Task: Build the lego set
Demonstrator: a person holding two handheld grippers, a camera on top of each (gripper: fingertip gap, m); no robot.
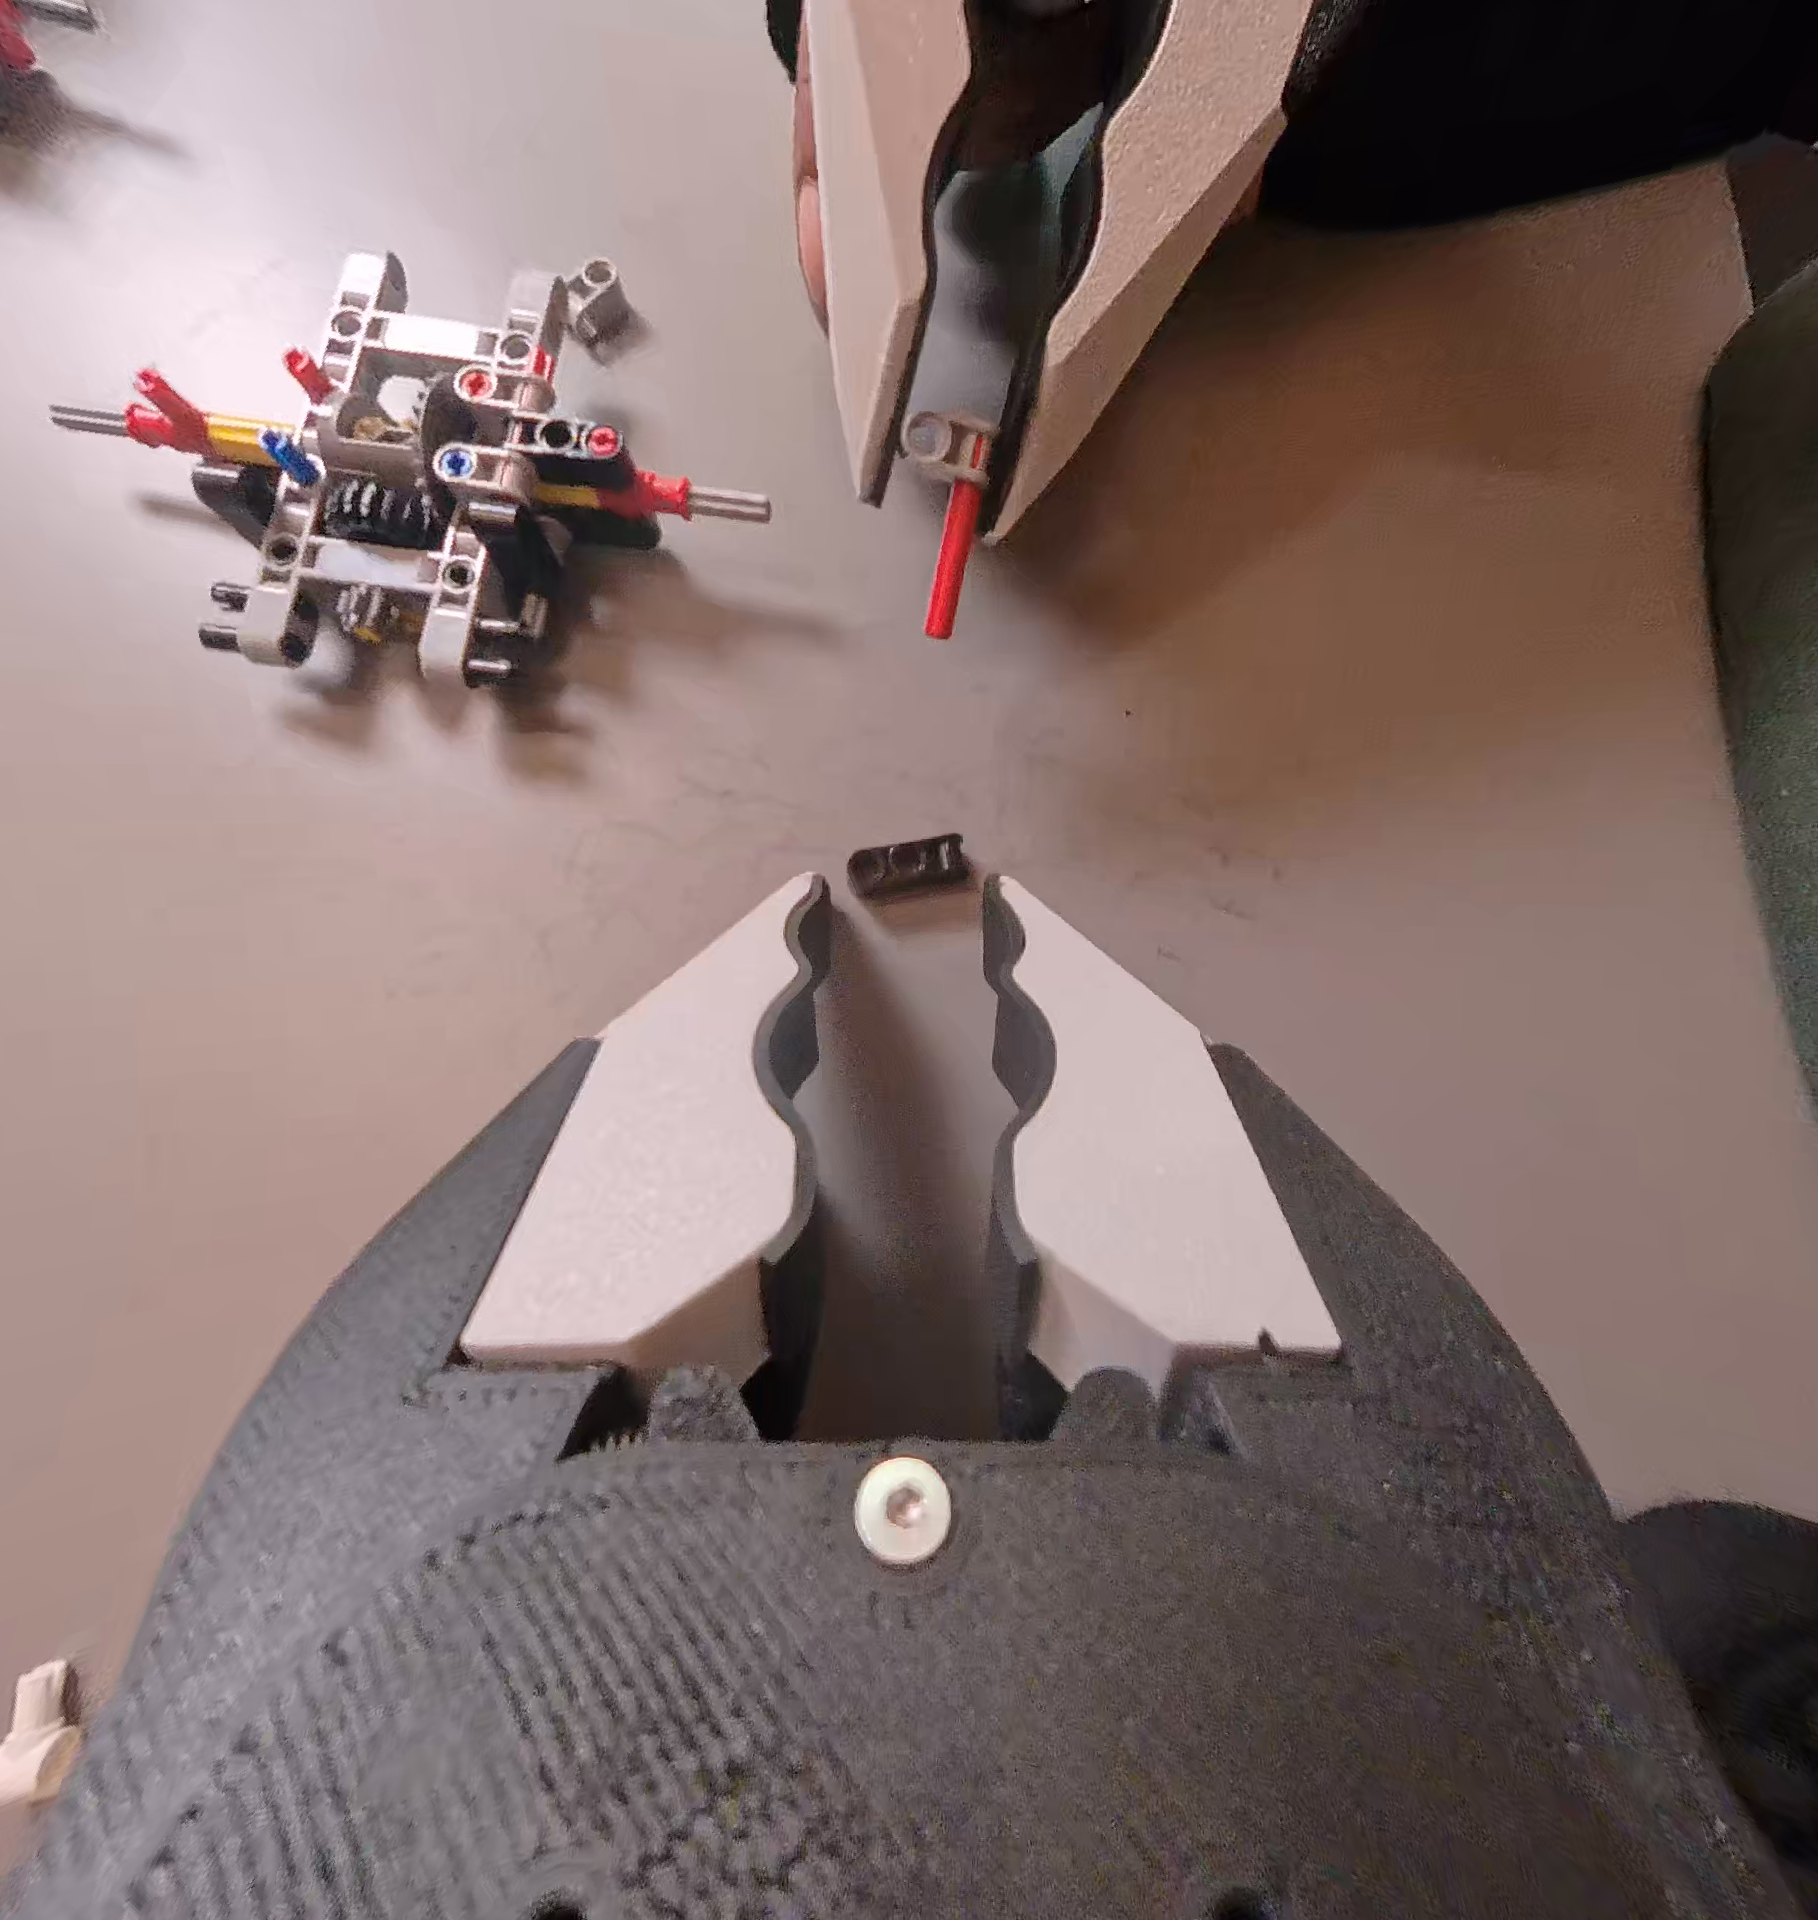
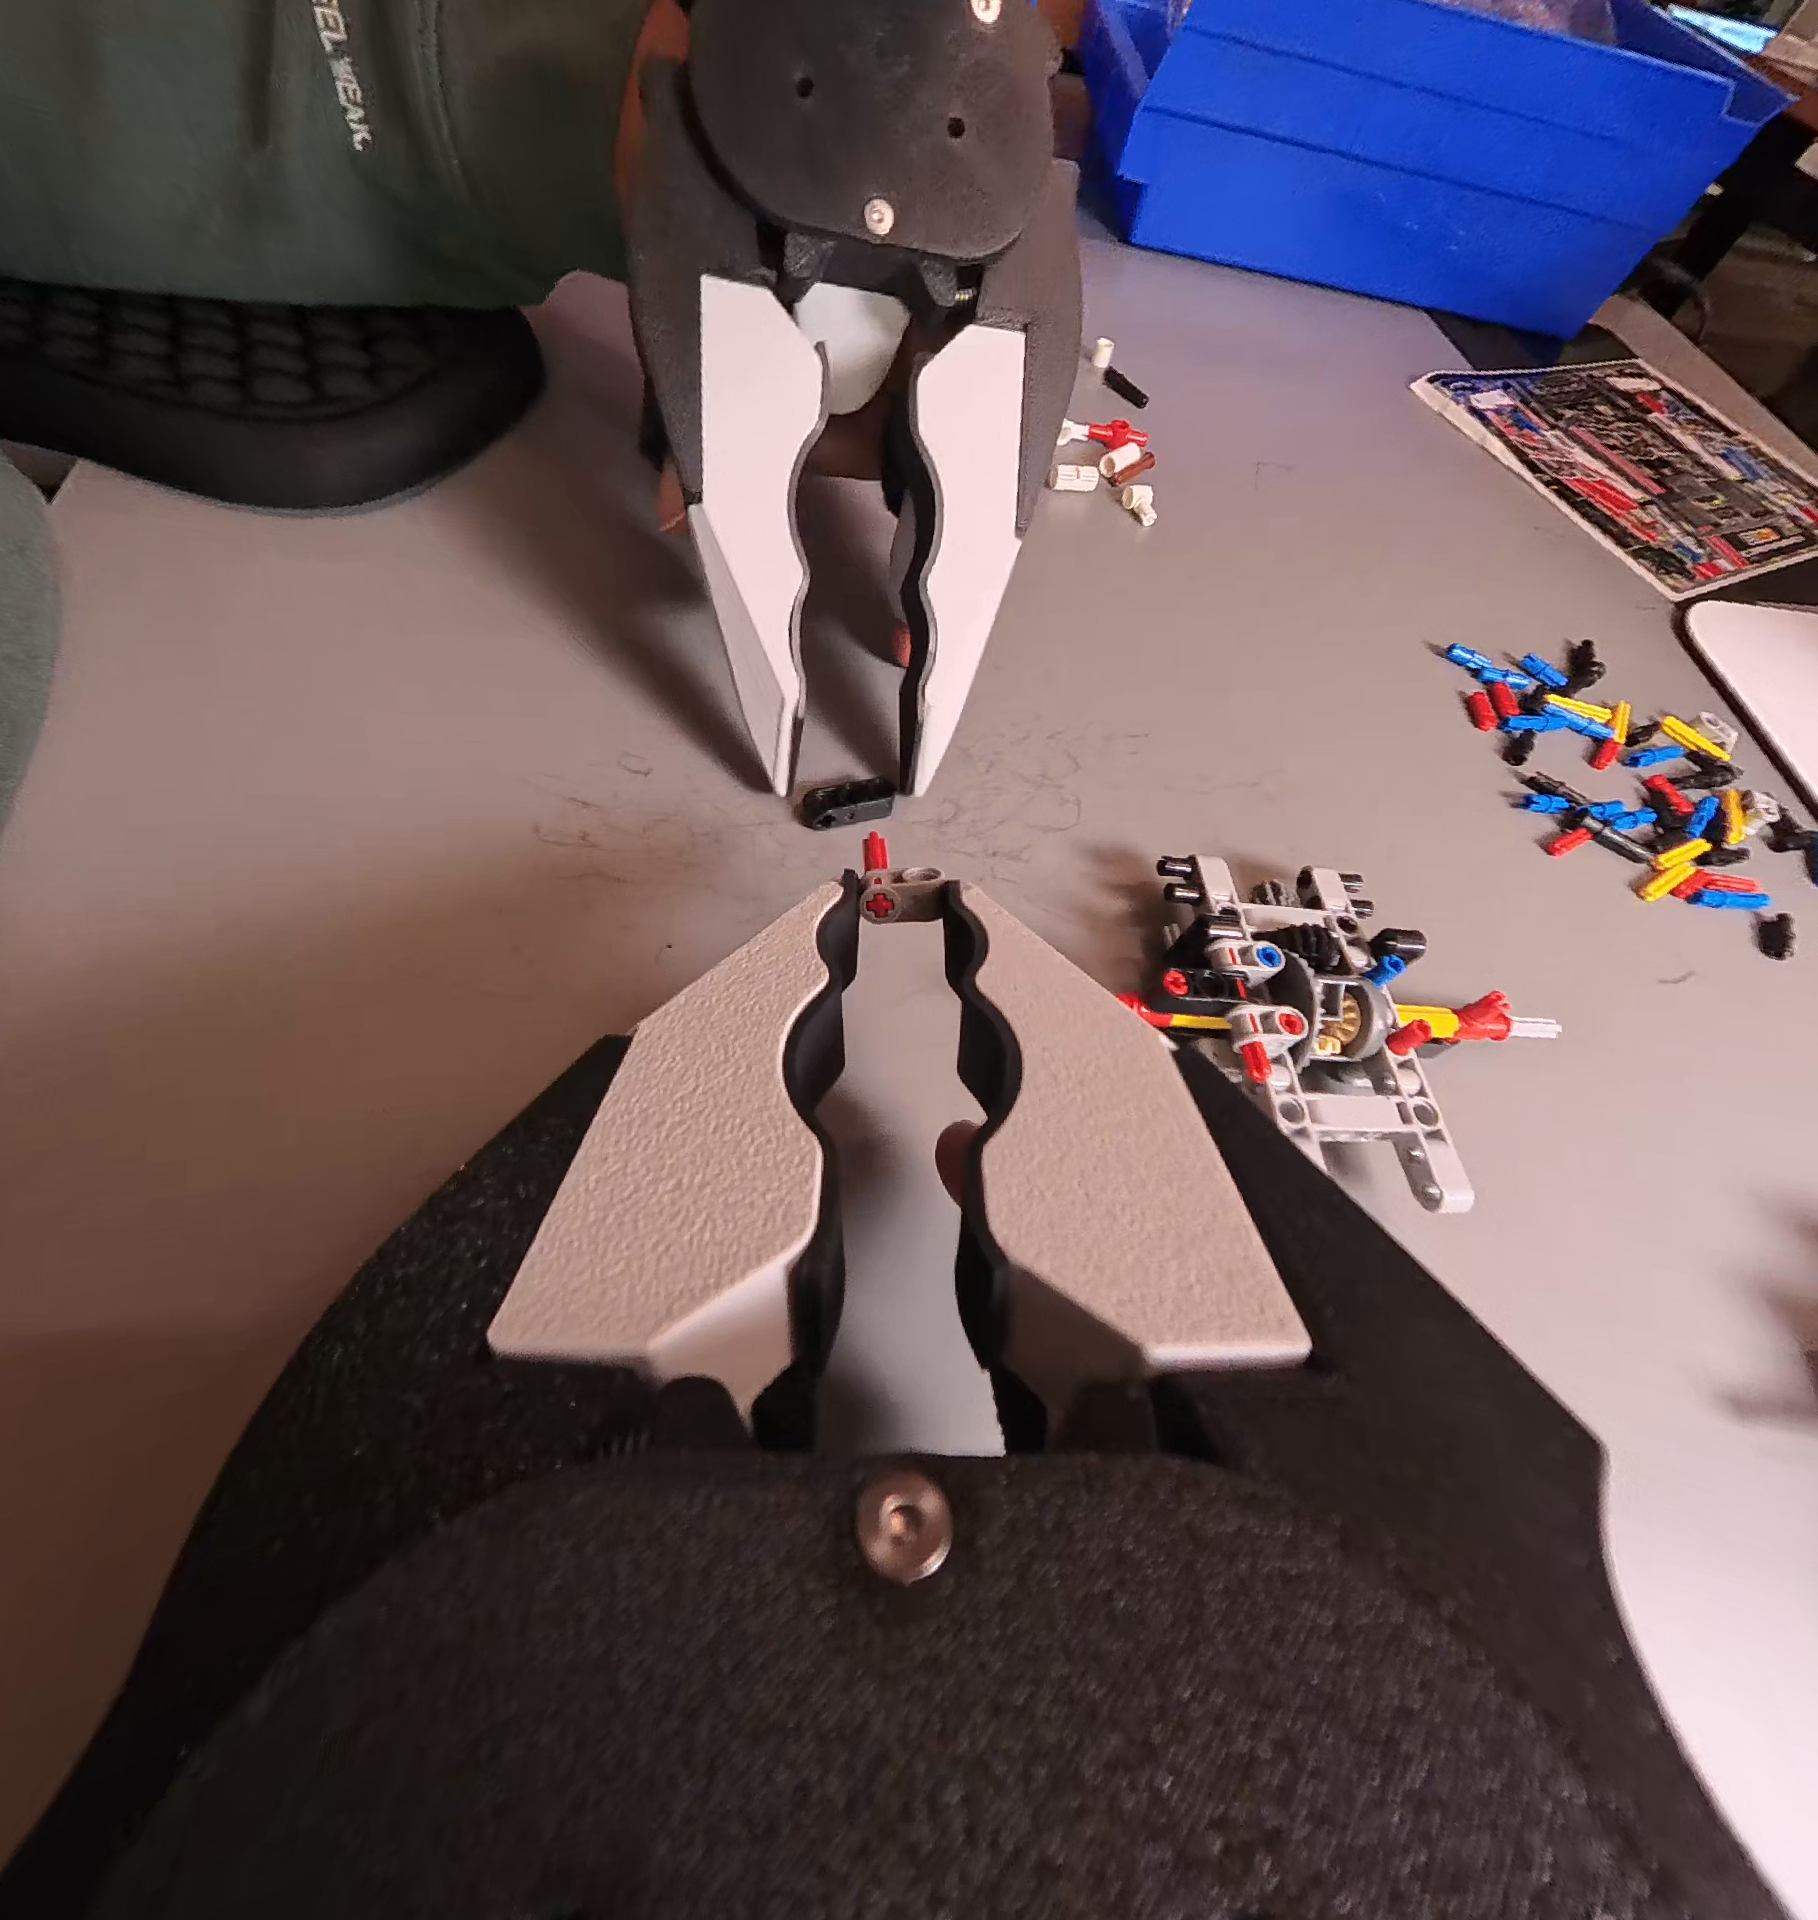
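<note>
Small black lego beam (image 1: 905, 869) lies flat on the grey surface (image 1: 365, 935), right at the tips of the left gripper (image 1: 907, 902). Jaws spread, one tip to either side of the beam; whether they touch it, cannot tell.

Right gripper (image 2: 897, 896) faces it from close by, jaws pinching a small grey connector (image 2: 903, 898) with a red axle (image 1: 953, 569) through it. Axle end points toward the black beam, the two apart.

Part-built lego assembly (image 2: 1320, 1023) rests on the surface to the right of the right gripper in its wrist view: grey frame, black gear, yellow and red axles sticking out both sides.

Farther right, a loose scatter of blue, red, yellow and black pins (image 2: 1653, 790). Beyond that, a printed instruction sheet (image 2: 1653, 473) and blue plastic bins (image 2: 1404, 145). A few white, red and brown small parts (image 2: 1107, 462) lie behind the left gripper.
</note>
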